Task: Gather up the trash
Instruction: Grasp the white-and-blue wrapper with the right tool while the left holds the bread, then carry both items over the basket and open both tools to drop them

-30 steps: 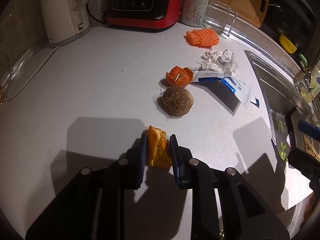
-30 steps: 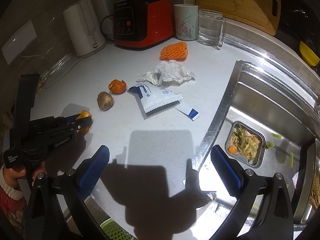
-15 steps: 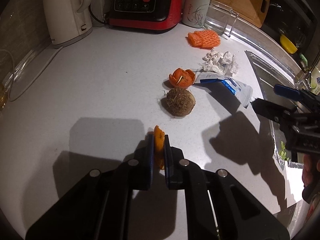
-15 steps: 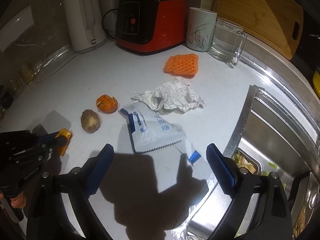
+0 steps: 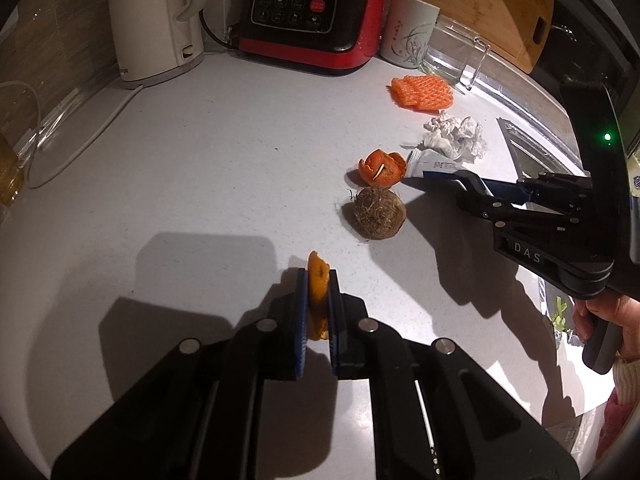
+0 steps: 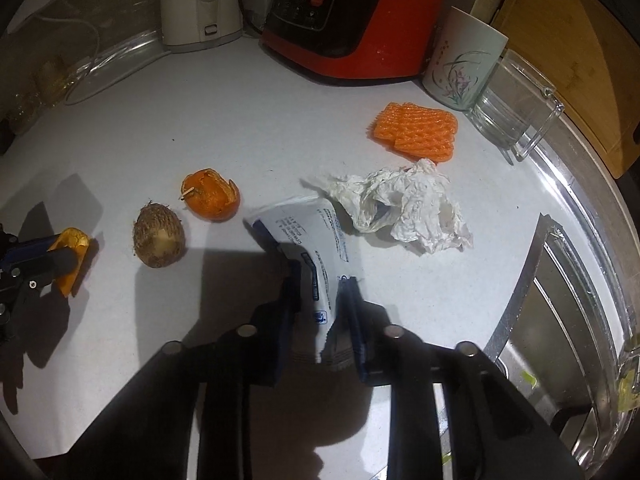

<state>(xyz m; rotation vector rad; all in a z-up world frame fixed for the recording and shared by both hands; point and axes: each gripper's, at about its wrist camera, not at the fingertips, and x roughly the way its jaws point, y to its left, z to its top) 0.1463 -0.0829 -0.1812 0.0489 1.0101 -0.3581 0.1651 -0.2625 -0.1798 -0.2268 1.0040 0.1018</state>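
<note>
Closing on the white wrapper [image 6: 316,248], right claw [image 6: 320,304] has dropped; left claw [image 5: 318,300] still pinches orange peel [image 5: 317,280].

On the tabletop [image 6: 200,128], seen from the right wrist, a peel scrap [image 6: 70,258] lies far left, then a hairy root [image 6: 159,242], a peel cup [image 6: 211,196], a packet [image 6: 306,240] and crumpled paper [image 6: 404,210]. Foam netting [image 6: 416,130] lies behind the paper. A kettle [image 6: 202,0], cooker [image 6: 352,16], mug [image 6: 464,64] and glass [image 6: 516,110] line the back; the sink [image 6: 560,320] sits right.
</note>
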